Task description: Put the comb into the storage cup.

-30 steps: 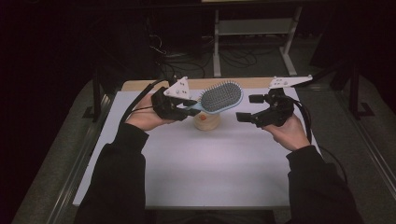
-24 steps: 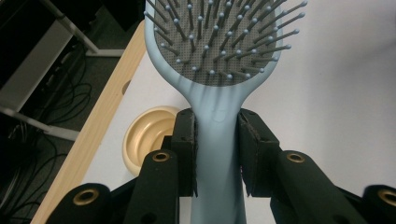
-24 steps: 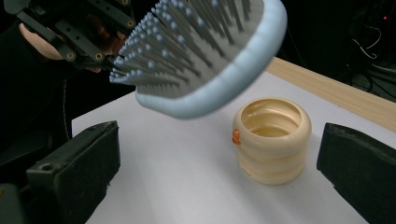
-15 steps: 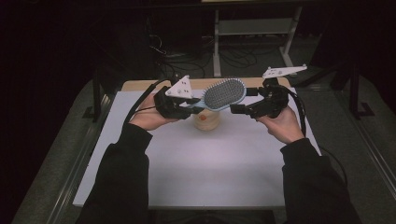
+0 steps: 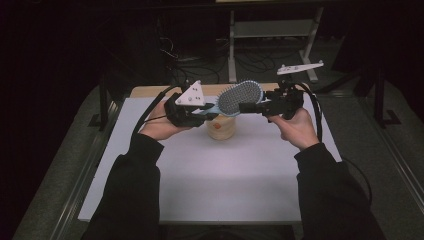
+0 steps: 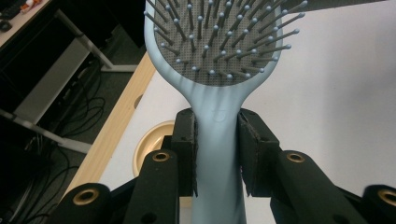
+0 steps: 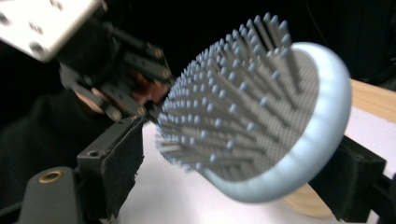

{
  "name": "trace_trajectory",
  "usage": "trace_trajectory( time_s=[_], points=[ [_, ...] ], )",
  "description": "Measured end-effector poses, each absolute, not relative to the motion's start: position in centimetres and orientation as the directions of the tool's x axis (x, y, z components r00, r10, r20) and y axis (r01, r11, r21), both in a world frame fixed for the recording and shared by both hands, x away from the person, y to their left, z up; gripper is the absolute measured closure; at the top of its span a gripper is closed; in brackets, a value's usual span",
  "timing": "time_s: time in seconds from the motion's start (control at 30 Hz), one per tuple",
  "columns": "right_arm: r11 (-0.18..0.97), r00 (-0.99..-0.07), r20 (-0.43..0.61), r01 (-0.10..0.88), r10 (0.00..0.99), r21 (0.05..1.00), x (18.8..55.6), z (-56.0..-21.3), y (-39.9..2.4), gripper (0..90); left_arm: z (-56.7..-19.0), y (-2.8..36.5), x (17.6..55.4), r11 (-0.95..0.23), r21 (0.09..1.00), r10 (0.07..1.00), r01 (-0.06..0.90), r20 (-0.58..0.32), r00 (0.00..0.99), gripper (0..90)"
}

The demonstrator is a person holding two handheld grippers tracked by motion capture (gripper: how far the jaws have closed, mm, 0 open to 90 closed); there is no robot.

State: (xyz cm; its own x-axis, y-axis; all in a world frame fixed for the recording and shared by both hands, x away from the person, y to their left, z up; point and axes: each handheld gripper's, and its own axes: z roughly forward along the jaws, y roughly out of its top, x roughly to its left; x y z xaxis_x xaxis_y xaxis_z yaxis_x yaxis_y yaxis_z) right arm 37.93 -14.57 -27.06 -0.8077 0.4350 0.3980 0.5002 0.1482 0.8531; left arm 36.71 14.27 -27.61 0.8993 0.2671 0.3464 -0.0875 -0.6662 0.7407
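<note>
A pale blue hairbrush (image 5: 240, 97) with grey bristles is held level above a small wooden bowl (image 5: 221, 130). My left gripper (image 5: 209, 111) is shut on its handle; in the left gripper view both pads clamp the handle (image 6: 217, 140) below the bristle head (image 6: 219, 56). My right gripper (image 5: 247, 106) reaches in from the right, and its jaws have just been closing around the brush head (image 7: 252, 112). In the right gripper view one pad (image 7: 116, 158) faces the bristle tips and the other sits behind the brush's back; I see no bristles bent.
A white mat (image 5: 215, 185) covers the table, with a wooden edge (image 5: 150, 91) at the back left. The bowl (image 6: 144, 149) stands near that back edge. Cables and a metal stand (image 5: 270, 30) lie on the dark floor beyond.
My right gripper has risen and moved left, from beside the brush head to straddling it. The left gripper and the brush have stayed put.
</note>
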Motion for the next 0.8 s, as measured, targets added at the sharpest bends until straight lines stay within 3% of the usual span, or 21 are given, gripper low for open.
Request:
trace_trajectory(
  time_s=[0.47,0.8],
  points=[
    [0.149,-0.769,0.441,0.558,0.464,0.816,38.4,-25.6,-14.3,49.7,-28.3,14.1,36.9,-0.664,0.744,0.280,-0.076,0.341,0.897,70.8],
    [0.195,-0.770,0.387,0.539,0.507,0.819,38.0,-24.2,-13.4,56.8,-28.7,14.2,37.1,-0.628,0.776,0.297,-0.055,0.305,0.905,70.7]
  ],
)
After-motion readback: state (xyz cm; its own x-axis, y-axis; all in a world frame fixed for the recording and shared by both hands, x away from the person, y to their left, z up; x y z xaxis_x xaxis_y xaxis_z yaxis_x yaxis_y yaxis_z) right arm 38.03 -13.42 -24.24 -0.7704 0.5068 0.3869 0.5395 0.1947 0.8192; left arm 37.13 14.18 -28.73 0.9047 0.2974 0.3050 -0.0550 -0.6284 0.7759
